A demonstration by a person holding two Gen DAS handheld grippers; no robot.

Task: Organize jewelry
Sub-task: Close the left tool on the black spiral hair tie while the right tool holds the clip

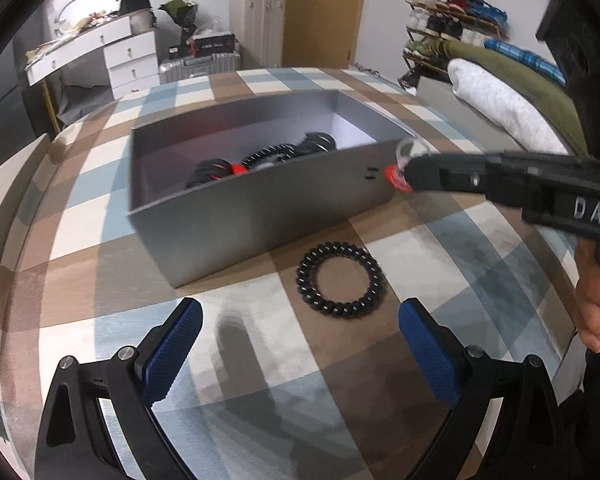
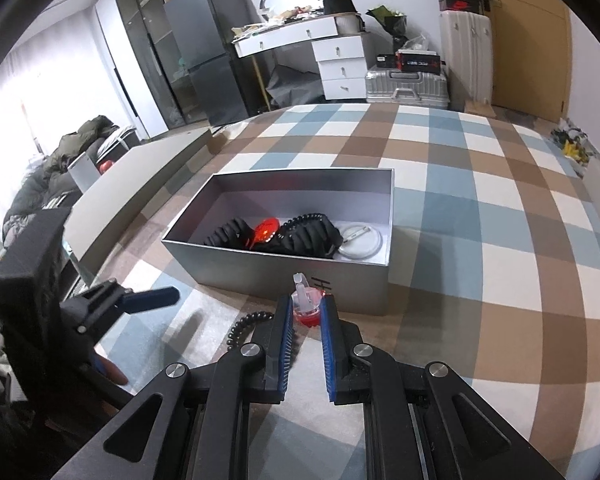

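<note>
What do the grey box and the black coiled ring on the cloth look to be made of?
The grey box looks like matte, silver-grey cardboard: thin, straight walls with sharp folded corners and a paler lining. The black coiled ring looks like glossy plastic, perhaps a spiral hair tie: bead-like coils catch highlights. Neither can be confirmed by sight alone.

Home bedroom, checked bedspread (image 2: 480, 216), white dresser (image 2: 340, 64), suitcases (image 2: 406, 86), shoe rack (image 1: 452, 20)
</note>
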